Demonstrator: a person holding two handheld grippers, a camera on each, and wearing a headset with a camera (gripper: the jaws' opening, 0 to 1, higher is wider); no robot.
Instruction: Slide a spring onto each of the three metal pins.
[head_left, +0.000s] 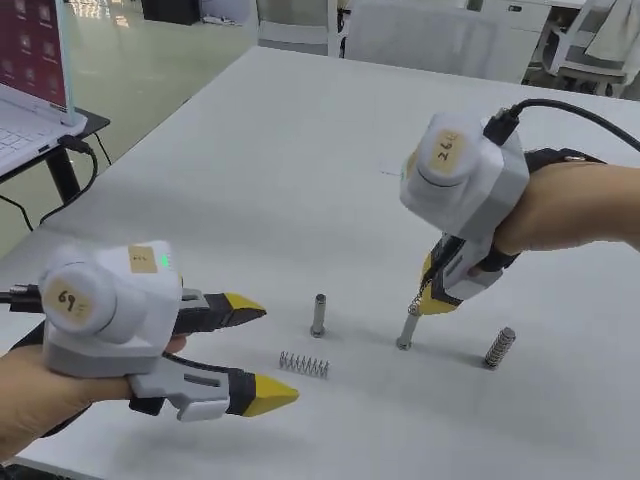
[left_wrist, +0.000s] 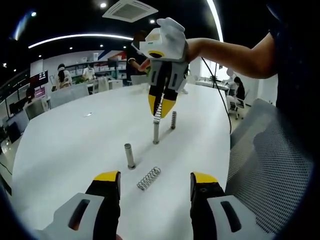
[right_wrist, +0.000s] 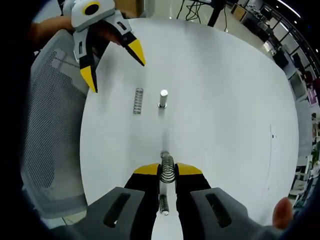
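1. Yellow-tipped right tongs (head_left: 436, 300) are pinched shut on a spring (right_wrist: 168, 169). Its lower end sits at the top of the middle pin (head_left: 407, 330), which stands upright on the white counter (head_left: 300, 150). I cannot tell whether the first turn is over the tip yet.
2. In the left gripper view the spring seems to lean slightly off the pin's line. I'd square it up first, bringing the coil's axis straight over the shaft before pressing down.
3. I'd lower slowly and keep the pinch light and high on the coil. A hard squeeze would probably flatten the turns and make them catch on the pin's rim.
4. Once a few turns are over the tip, I'd ease the tongs apart and let the spring drop down the shaft instead of dragging it. The pin appears to stand on a small flared foot, so a sideways pull could tip it.
5. My left tongs (head_left: 262, 348) are spread wide and carry nothing. They hover near the loose spring (head_left: 304, 364), which lies flat on the counter just in front of the bare pin (head_left: 319, 314). If the middle pin wobbles, I could use them to steady its base.
6. The right-hand pin (head_left: 499, 347) already wears its spring. By my reckoning that makes one done, one in hand and one to go.
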